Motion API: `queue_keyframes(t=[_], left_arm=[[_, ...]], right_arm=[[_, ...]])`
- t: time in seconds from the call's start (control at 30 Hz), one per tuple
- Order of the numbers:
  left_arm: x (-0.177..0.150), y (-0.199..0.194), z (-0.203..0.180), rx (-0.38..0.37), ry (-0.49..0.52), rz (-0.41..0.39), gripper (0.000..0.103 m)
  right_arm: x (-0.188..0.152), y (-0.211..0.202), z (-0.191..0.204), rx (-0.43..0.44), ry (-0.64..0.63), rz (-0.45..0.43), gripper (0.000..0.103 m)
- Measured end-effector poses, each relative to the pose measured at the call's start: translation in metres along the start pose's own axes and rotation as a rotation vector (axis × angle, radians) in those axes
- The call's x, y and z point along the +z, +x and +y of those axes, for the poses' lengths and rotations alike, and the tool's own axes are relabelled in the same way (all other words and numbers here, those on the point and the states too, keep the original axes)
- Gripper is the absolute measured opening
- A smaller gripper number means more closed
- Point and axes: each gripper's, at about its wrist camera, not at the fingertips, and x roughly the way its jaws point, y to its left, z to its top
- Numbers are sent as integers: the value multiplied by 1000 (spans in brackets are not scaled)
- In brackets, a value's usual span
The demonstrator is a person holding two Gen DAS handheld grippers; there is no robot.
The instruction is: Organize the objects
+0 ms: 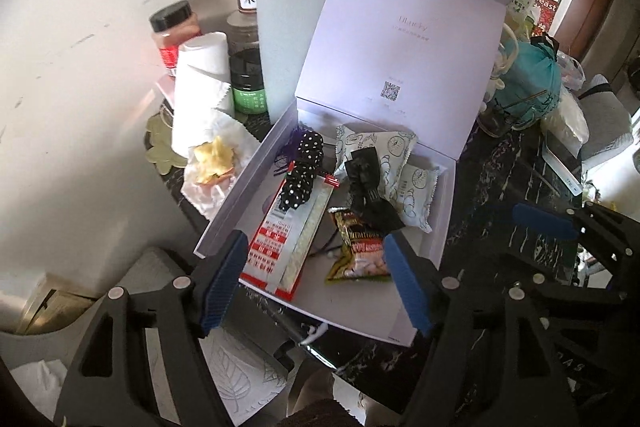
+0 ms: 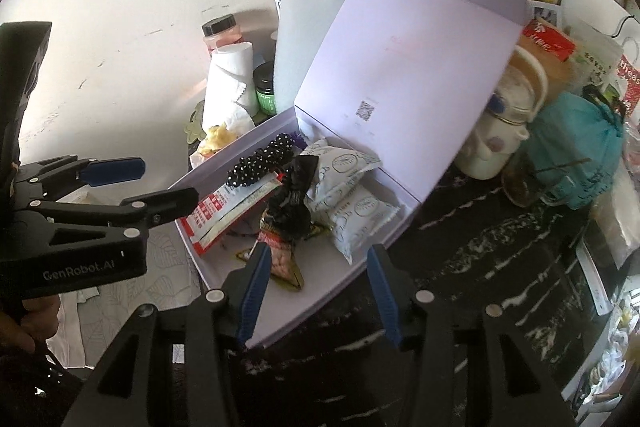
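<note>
The lavender box (image 1: 436, 227) sits open on the dark marbled counter (image 1: 500, 195), its lid (image 1: 408, 39) propped up toward twelve o'clock. Most of the sorting looks done to me: inside lie the polka-dot hair tie (image 1: 304, 167), the red-and-white sachet (image 1: 272, 247), a black bow (image 1: 368, 187), a snack packet (image 1: 356, 247) and two pale wrapped packs (image 1: 404, 171), all loose but within the walls.

The left gripper (image 1: 316, 283) hangs above the near end of the box at six o'clock, jaws spread wide with nothing between them. The right gripper (image 2: 316, 291) hovers over the near right corner, jaws moderately apart and also empty.

What seems left, I'd say, is closing the lid. Outside the box at nine o'clock the paper roll (image 1: 200, 91), a crumpled tissue with yellow scraps (image 1: 214, 163) and the jars (image 1: 248, 79) remain, though whether they belong inside I cannot tell
</note>
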Motion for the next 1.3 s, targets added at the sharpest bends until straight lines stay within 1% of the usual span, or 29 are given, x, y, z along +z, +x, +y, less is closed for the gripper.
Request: queue_keyframes(t=[0.17, 0.47, 0.67, 0.93, 1.3], left_arm=[[-14, -26, -13, 27, -16, -16, 77], [-45, -68, -42, 86, -13, -61, 80], [-68, -91, -60, 106, -37, -73, 84], [-96, -113, -77, 110, -58, -80, 84], [-122, -136, -93, 127, -49, -95, 84]], right_arm=[[-13, -25, -3, -12, -13, -23, 57], [-39, -63, -11, -29, -25, -50, 58], [-58, -86, -15, -33, -37, -72, 59], [-81, -112, -23, -32, -32, -96, 59], [-106, -136, -28, -24, -22, -126, 59]])
